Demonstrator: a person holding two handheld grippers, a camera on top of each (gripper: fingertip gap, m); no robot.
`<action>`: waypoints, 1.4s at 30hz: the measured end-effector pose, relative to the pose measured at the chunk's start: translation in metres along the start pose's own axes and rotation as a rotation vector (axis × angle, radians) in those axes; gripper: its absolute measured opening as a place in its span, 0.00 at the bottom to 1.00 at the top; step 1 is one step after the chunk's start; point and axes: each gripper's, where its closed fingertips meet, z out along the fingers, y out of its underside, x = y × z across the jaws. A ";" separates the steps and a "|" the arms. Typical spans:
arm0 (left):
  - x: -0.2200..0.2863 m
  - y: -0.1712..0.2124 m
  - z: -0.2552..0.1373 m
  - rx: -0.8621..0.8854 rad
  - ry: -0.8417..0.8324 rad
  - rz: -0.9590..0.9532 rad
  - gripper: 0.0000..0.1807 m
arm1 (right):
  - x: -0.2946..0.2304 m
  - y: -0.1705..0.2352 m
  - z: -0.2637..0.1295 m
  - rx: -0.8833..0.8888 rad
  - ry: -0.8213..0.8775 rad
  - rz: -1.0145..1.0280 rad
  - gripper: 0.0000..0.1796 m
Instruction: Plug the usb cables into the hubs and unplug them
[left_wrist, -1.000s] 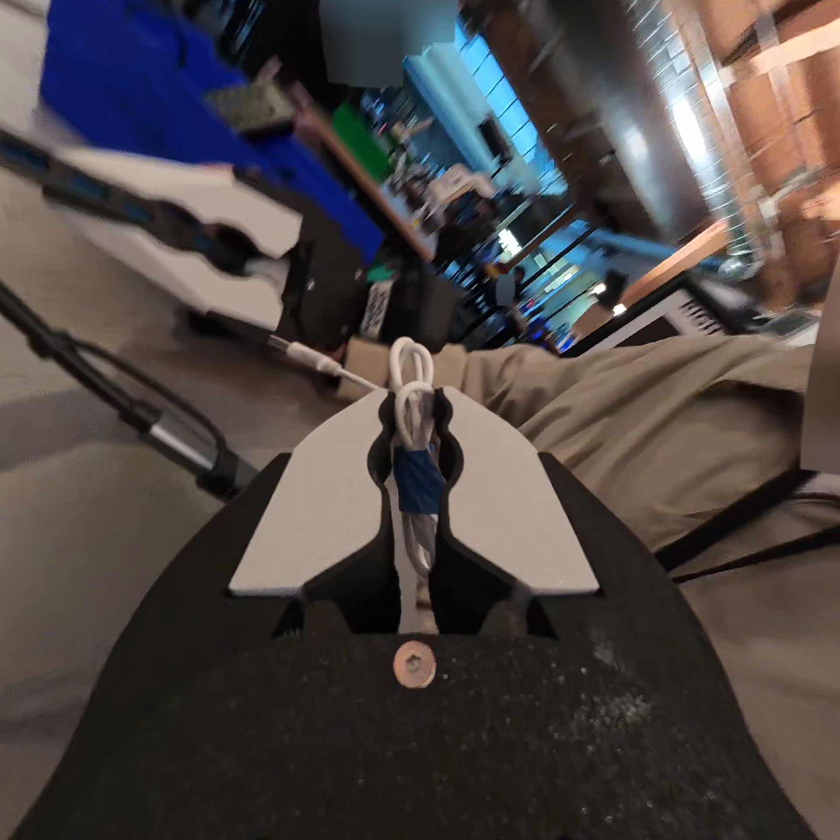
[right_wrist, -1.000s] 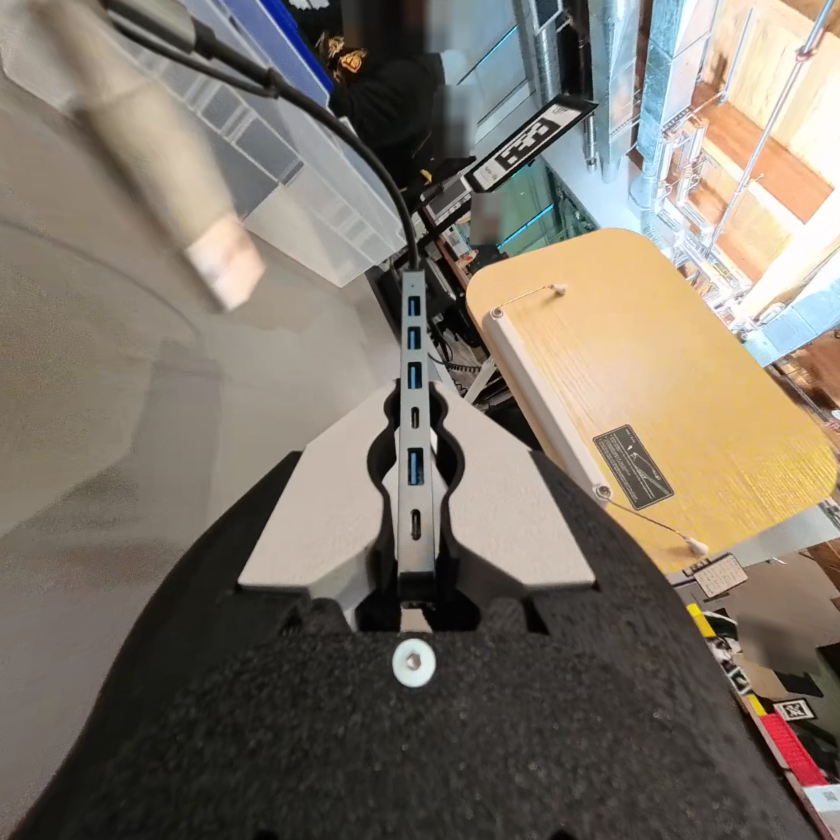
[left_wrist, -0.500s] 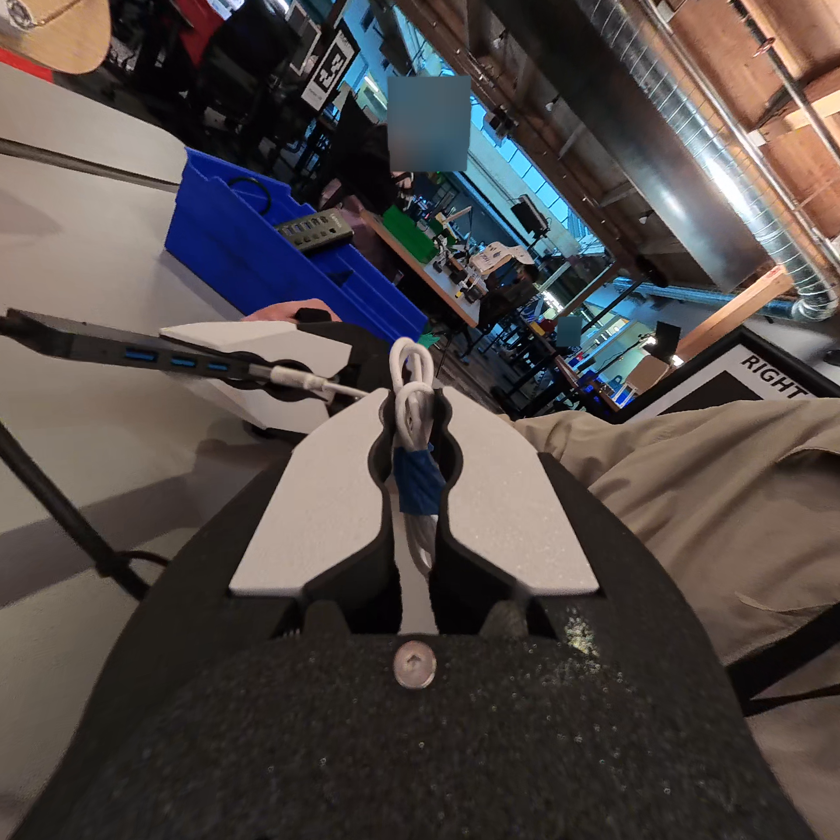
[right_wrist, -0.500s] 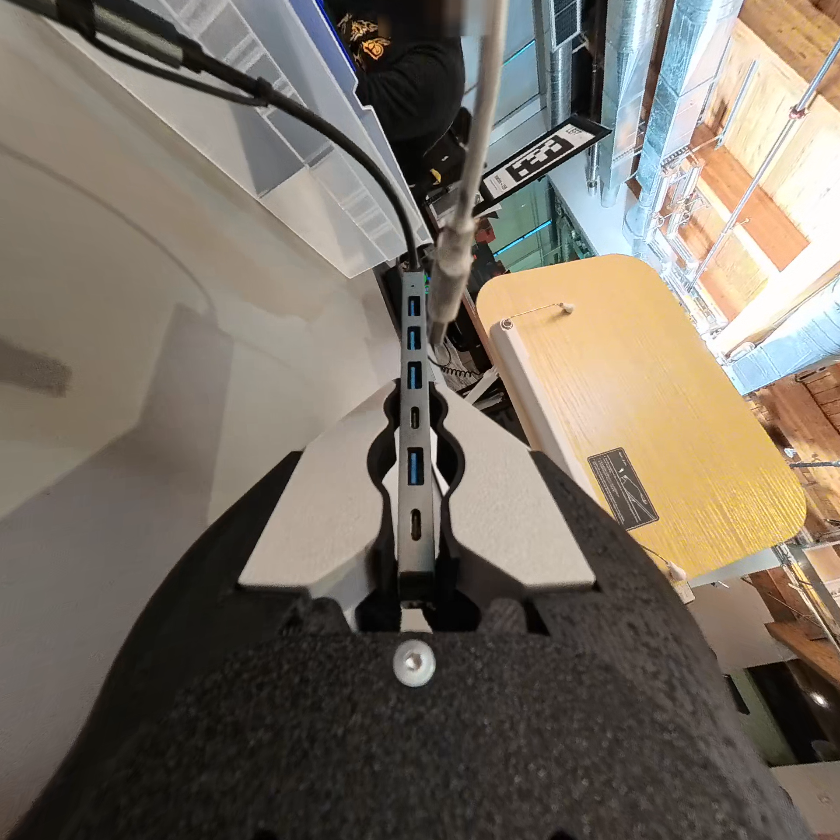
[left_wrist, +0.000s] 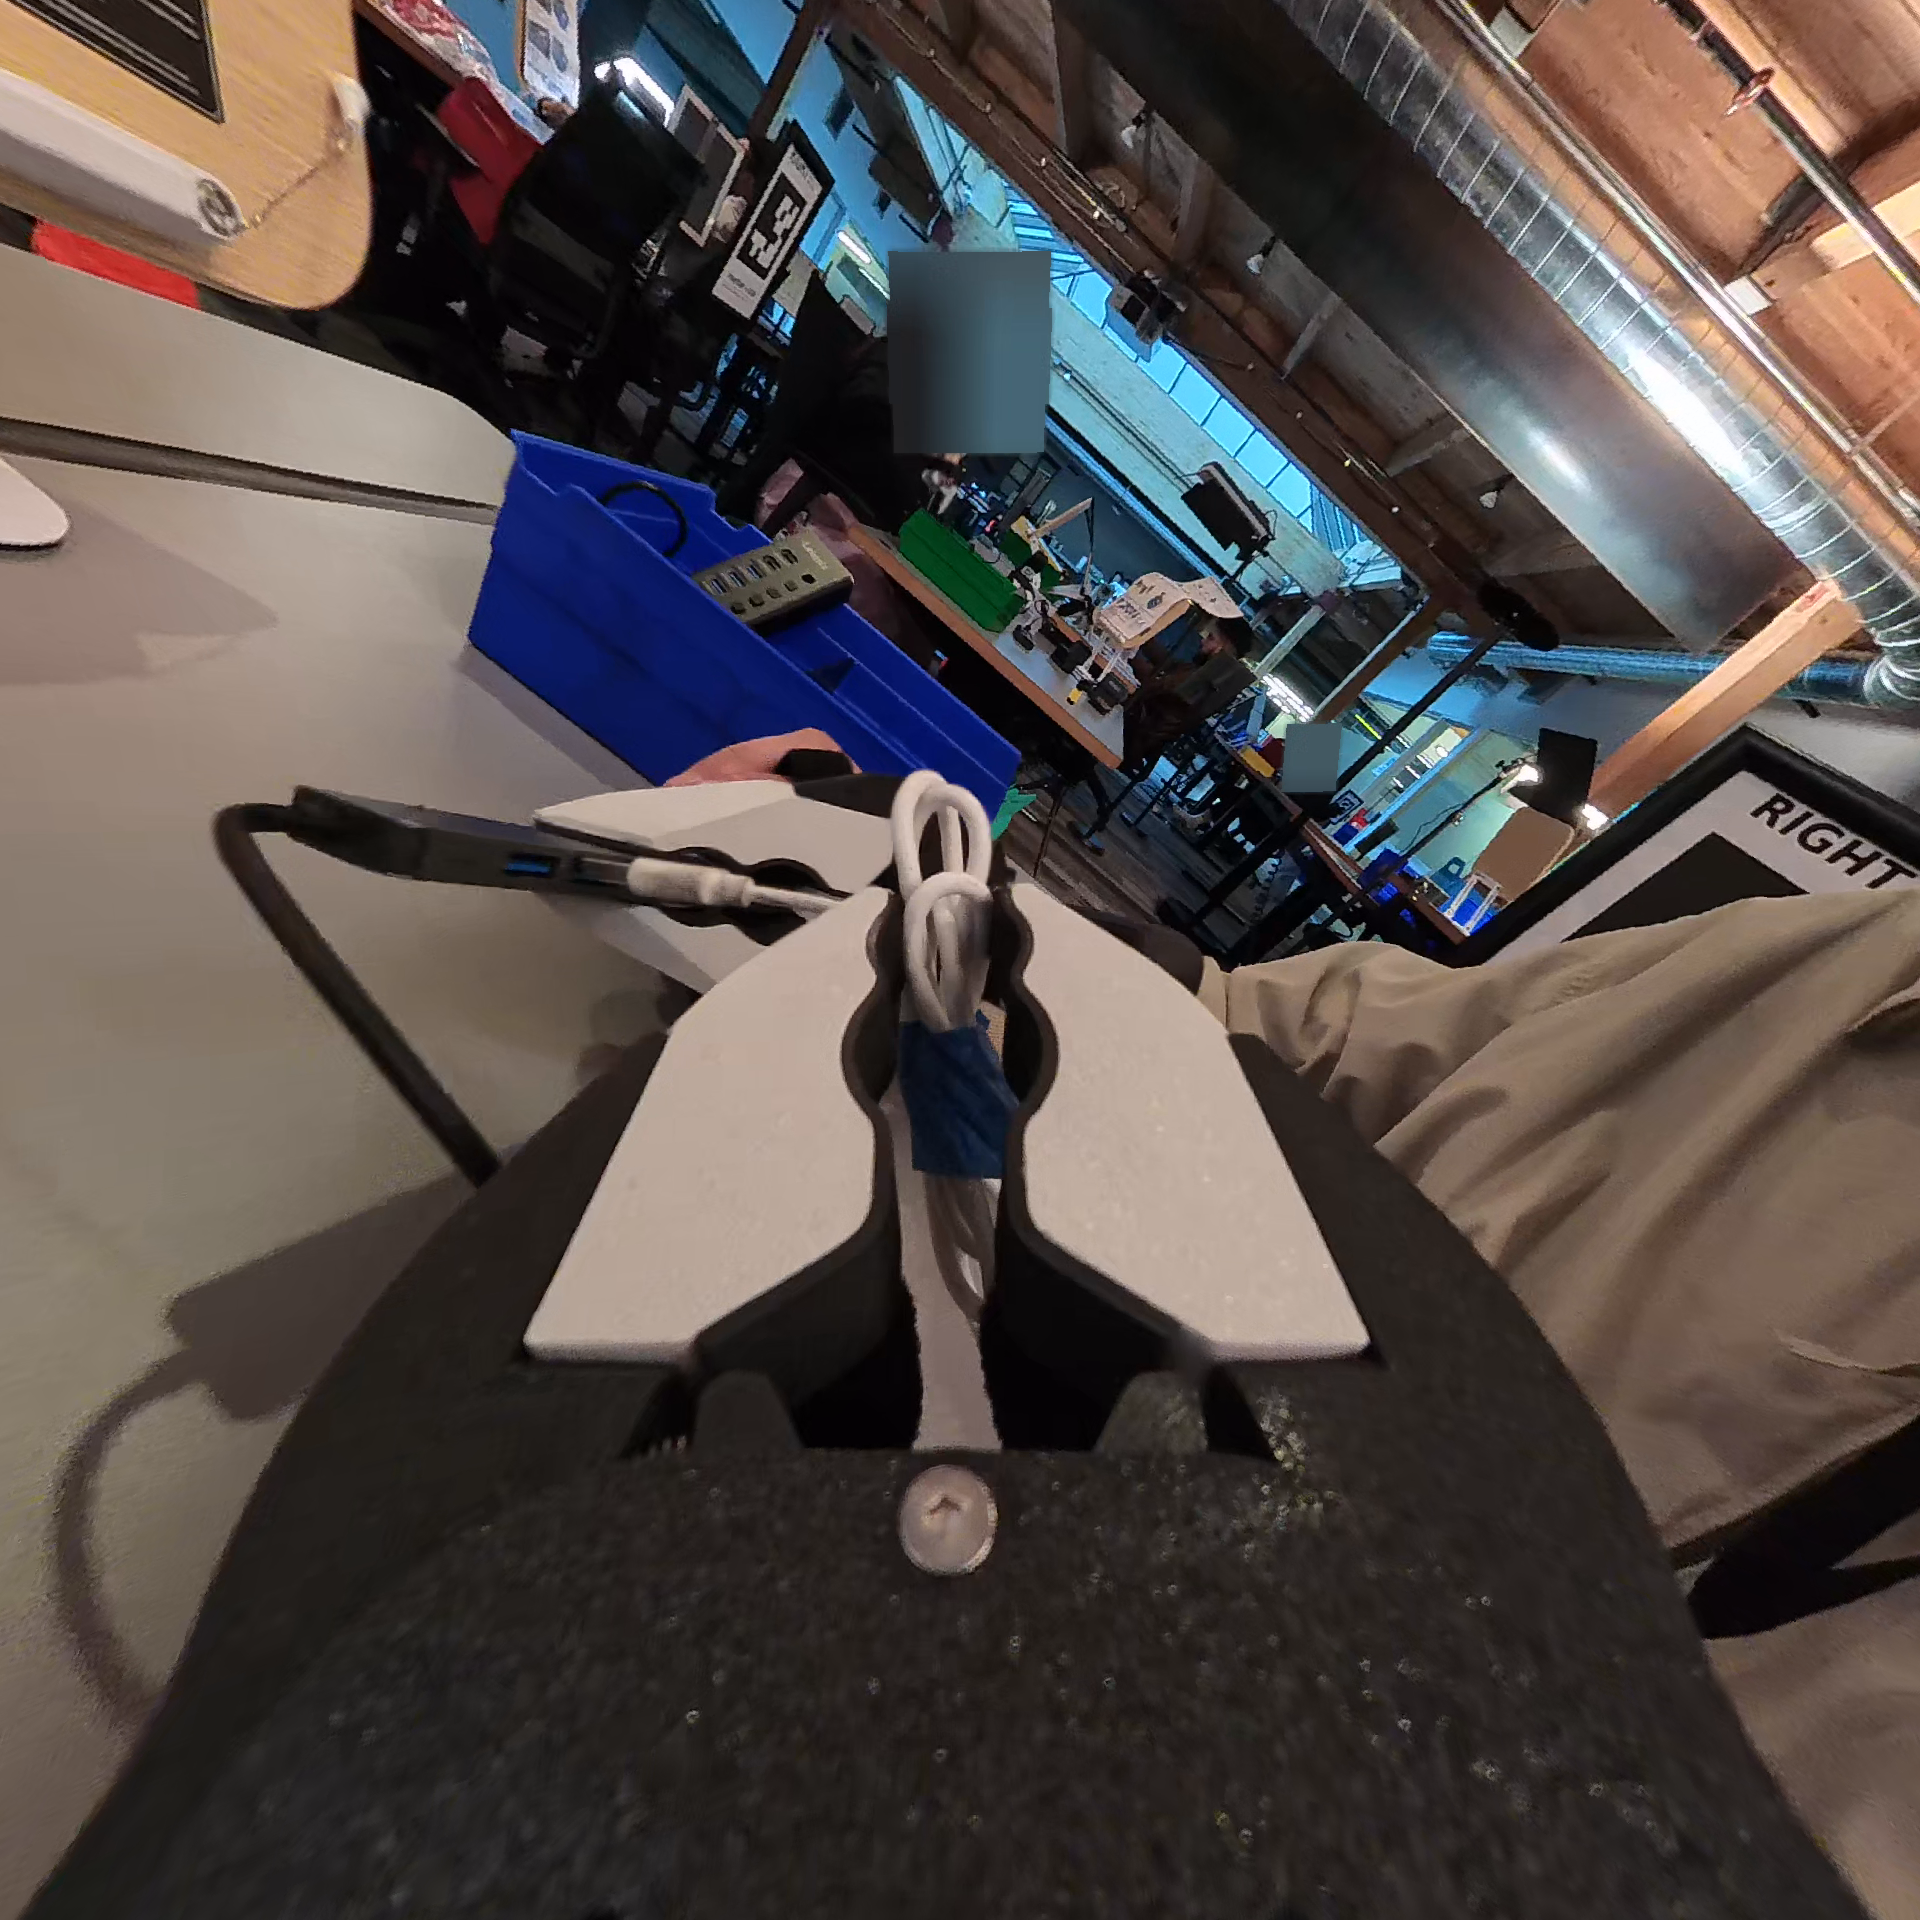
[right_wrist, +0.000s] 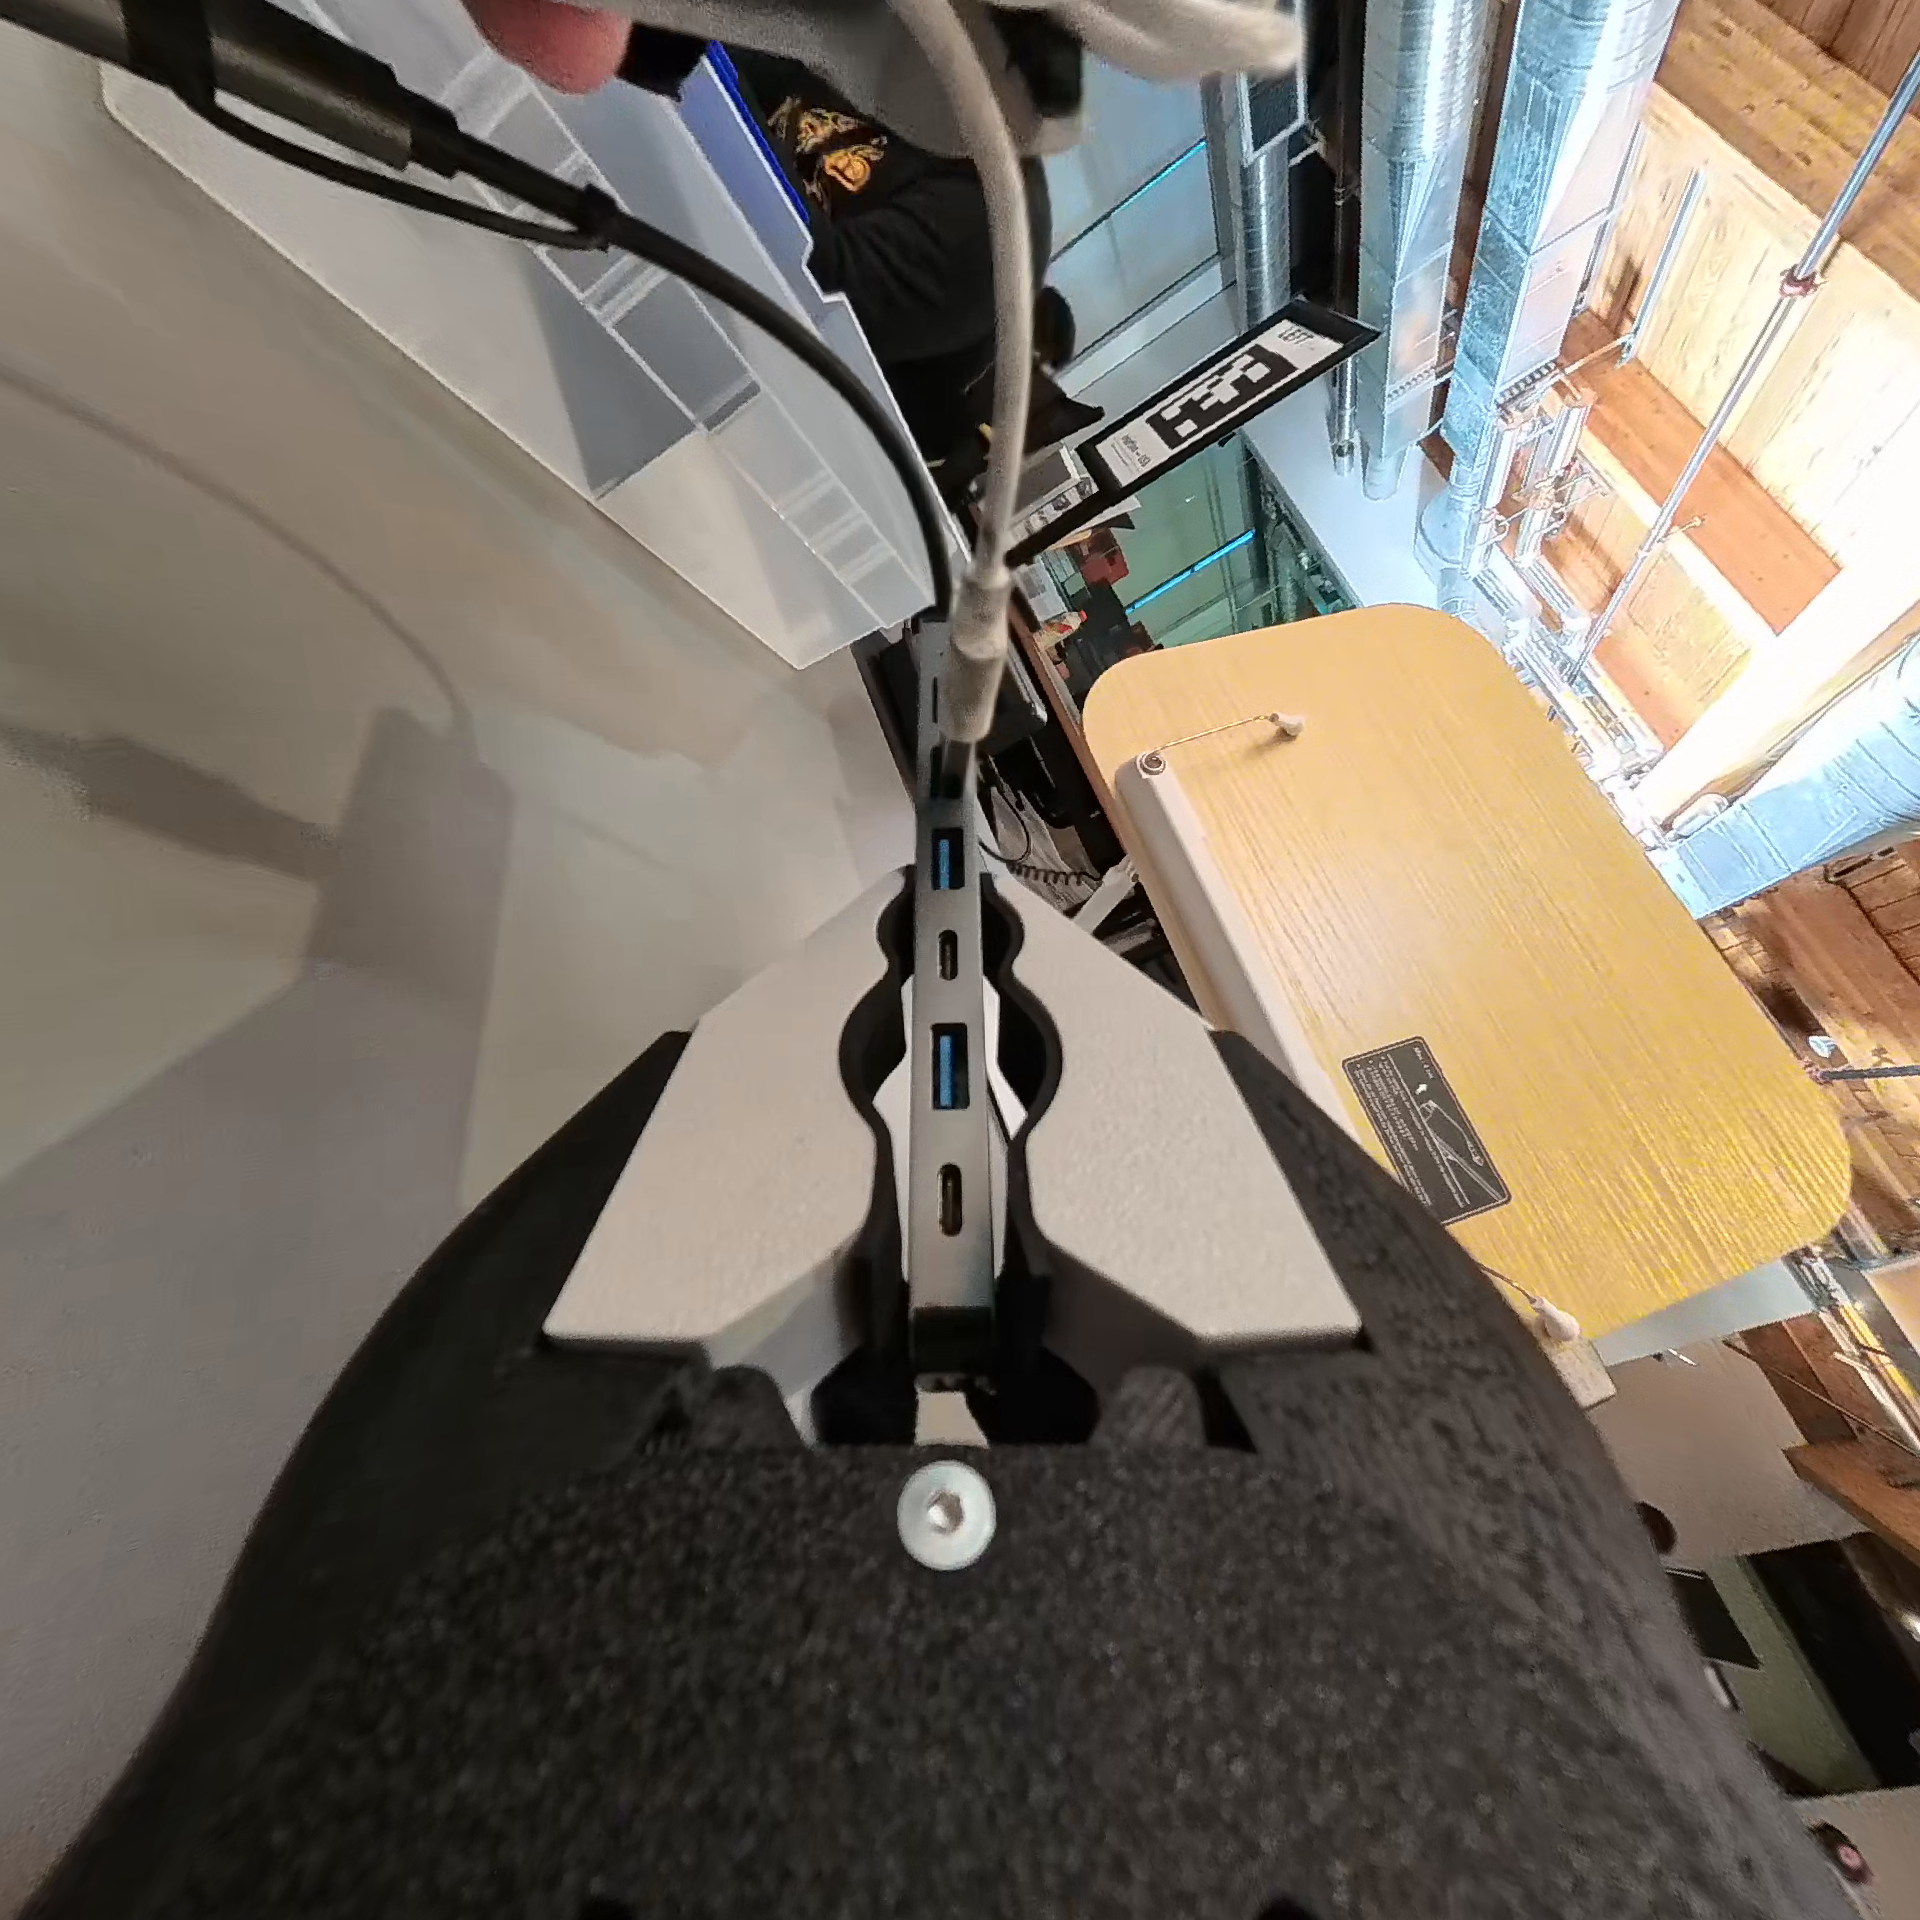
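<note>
My left gripper (left_wrist: 951, 935) is shut on a coiled white USB cable (left_wrist: 940, 883) bound with blue tape (left_wrist: 951, 1107). The cable's white plug (left_wrist: 691, 883) meets the side of a slim dark grey hub (left_wrist: 436, 847). My right gripper (right_wrist: 948, 914) is shut on that hub (right_wrist: 948, 1091), which has blue and oval ports along its face. In the right wrist view the white plug (right_wrist: 975, 660) sits in a port near the hub's far end. The hub's black lead (right_wrist: 727, 270) curves away to the upper left. The other gripper (left_wrist: 717, 821) shows in the left wrist view.
A blue bin (left_wrist: 665, 644) on the grey table (left_wrist: 156, 1039) holds another grey hub (left_wrist: 774, 577). A clear plastic bin (right_wrist: 665, 395) stands beyond the right gripper. A tan sleeve (left_wrist: 1610, 1122) fills the right of the left wrist view. A wooden tabletop (right_wrist: 1455, 966) stands off the table.
The white plug has moved from loose in the air onto the hub and now sits in a port near its far end. Both grippers have kept their hold.
</note>
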 end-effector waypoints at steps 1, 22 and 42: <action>-0.001 -0.001 -0.002 0.002 0.000 0.002 0.09 | 0.000 0.000 0.000 0.002 -0.002 0.006 0.05; -0.011 -0.005 -0.015 0.034 -0.025 0.076 0.08 | 0.003 0.001 0.000 0.005 -0.004 0.030 0.05; -0.015 -0.009 -0.022 0.053 -0.065 0.132 0.08 | -0.002 0.001 0.001 0.003 -0.022 0.020 0.05</action>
